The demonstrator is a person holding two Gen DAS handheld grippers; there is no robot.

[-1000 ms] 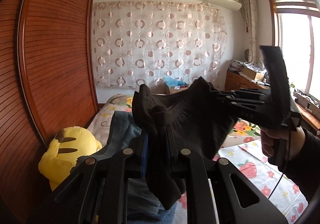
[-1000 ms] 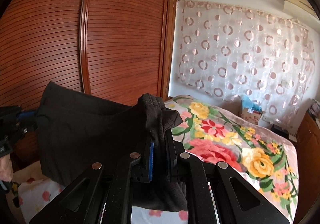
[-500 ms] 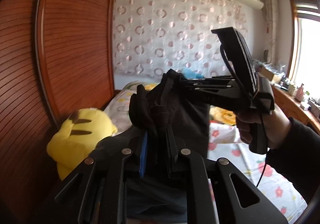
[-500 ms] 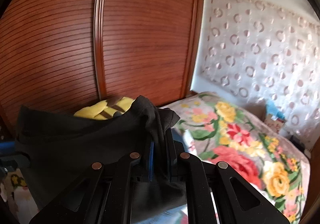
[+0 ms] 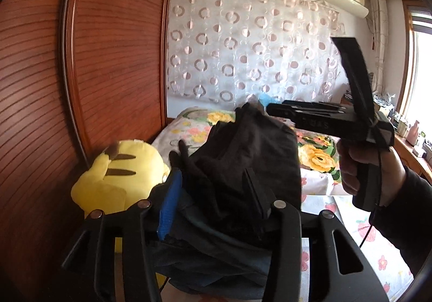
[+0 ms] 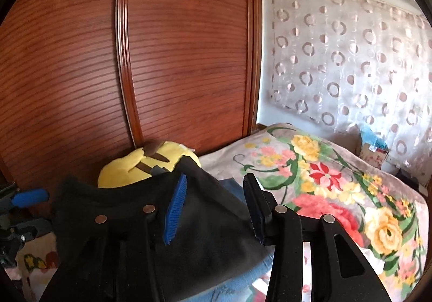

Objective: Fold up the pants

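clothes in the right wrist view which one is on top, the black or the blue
The black pants are on top. The blue jeans show only as bits of denim peeking out from under the black fabric's edges.

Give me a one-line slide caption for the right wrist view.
Right gripper open above dark pants on a floral bedspread, yellow plush toy behind.
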